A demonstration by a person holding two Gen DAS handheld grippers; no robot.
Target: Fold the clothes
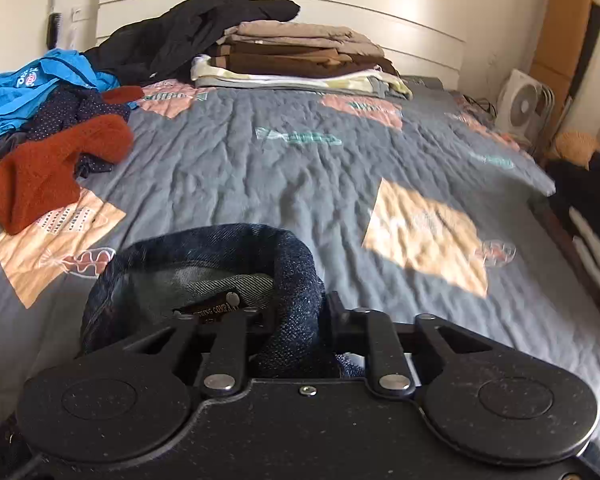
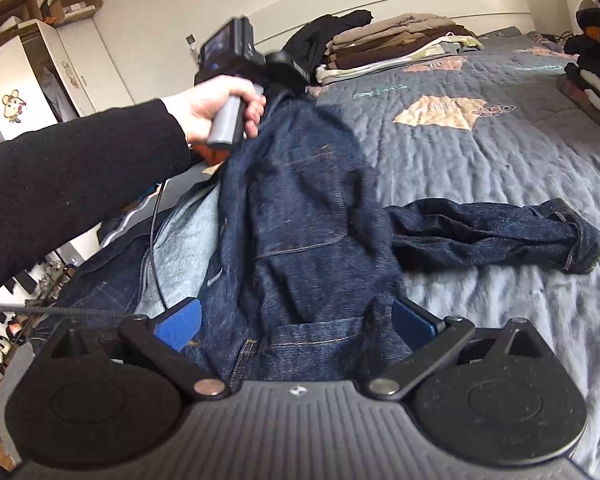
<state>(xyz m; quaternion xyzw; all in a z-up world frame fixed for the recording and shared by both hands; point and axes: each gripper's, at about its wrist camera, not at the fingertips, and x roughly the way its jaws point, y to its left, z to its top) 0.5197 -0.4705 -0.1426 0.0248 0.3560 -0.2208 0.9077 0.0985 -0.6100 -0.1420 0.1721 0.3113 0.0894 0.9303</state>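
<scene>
The step in hand is the first fold of a dark denim jacket [image 2: 300, 208] lying on the bed [image 1: 300, 168], at the near edge below centre in both views. The left tool [image 1: 288, 320] has its fingers drawn in on the jacket's collar [image 1: 296, 272], pinching the denim; in the right wrist view the person's left hand [image 2: 216, 108] holds that tool up at about ten o'clock, with the cloth hanging down from it toward the near edge. The right tool [image 2: 296, 320] stands spread, blue pads on either side of the hem portion at six o'clock, and I see no pinch there. One sleeve [image 2: 496, 236] lies stretched out flat toward three o'clock. A folded stack [image 1: 300, 56] sits at twelve o'clock by the headboard; an unfolded heap with a rust sweater [image 1: 48, 172] lies at nine to ten o'clock. Judgement: the task is early for this garment. The next move calls for the right tool to close on the hem or side, so the body can be laid flat and square before the sleeve is brought across.
</scene>
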